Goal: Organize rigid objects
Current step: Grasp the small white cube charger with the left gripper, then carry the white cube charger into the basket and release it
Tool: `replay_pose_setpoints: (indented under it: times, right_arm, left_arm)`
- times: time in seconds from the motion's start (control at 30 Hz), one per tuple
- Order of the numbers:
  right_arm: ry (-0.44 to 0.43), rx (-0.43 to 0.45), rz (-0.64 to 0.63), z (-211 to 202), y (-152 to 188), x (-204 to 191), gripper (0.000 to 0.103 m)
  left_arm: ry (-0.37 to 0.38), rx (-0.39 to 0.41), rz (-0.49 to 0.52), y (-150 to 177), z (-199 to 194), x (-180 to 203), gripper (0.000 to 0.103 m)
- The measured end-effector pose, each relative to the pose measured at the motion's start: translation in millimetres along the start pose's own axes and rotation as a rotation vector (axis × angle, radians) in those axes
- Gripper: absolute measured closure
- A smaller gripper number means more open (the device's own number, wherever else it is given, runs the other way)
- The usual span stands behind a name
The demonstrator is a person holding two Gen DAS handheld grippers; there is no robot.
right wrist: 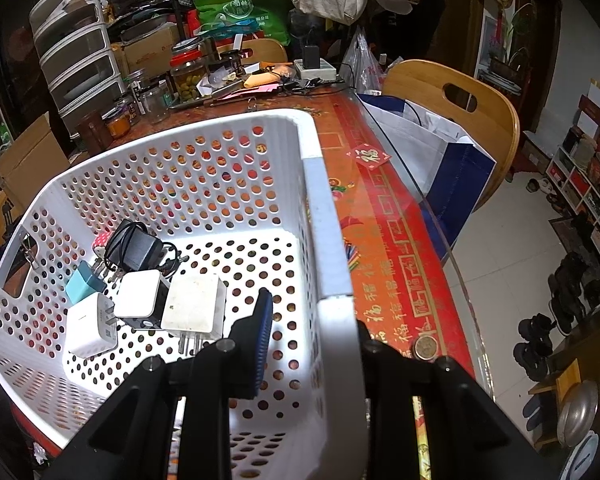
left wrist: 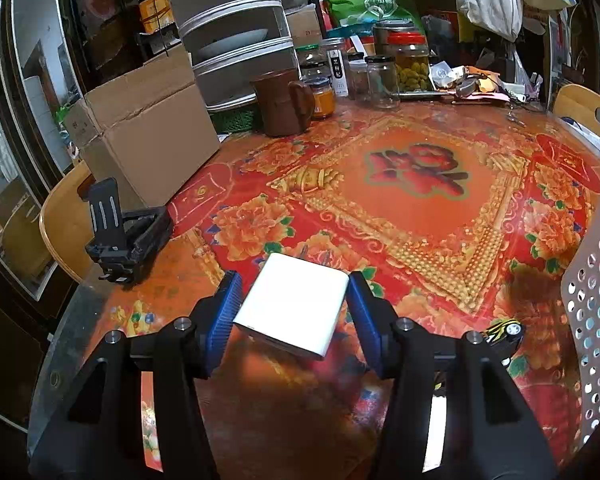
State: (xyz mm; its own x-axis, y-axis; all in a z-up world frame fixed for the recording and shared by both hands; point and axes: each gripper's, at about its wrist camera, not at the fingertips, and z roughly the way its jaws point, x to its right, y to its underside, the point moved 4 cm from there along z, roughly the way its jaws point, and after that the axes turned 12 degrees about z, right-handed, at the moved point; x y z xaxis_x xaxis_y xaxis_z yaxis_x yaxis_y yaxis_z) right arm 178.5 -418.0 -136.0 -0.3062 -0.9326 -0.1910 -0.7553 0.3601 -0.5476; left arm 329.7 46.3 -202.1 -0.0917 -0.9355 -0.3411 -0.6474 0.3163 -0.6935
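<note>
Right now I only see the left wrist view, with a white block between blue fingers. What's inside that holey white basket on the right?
Observer: Chargers lie on the basket floor: a teal charger, white chargers and a black adapter with its cable.
Operator: Where's the other hand-held gripper?
Observer: The right hand-held gripper straddles the basket's near wall, one finger inside, the other outside.
Operator: Anything past the basket?
Observer: A coin lies on the tablecloth, near the table edge.

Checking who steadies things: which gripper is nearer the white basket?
Right. The right gripper straddles the white basket wall; the left gripper holds a white box beside it.
</note>
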Motion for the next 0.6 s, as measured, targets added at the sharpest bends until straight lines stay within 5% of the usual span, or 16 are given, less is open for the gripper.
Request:
replay_pose_setpoints:
  times: [0.6]
  right_arm:
    - [-0.01,-0.006,-0.003,1,0,-2,0.077]
  left_arm:
    - [-0.057,0.071,0.024,-24,-45,9,0.051]
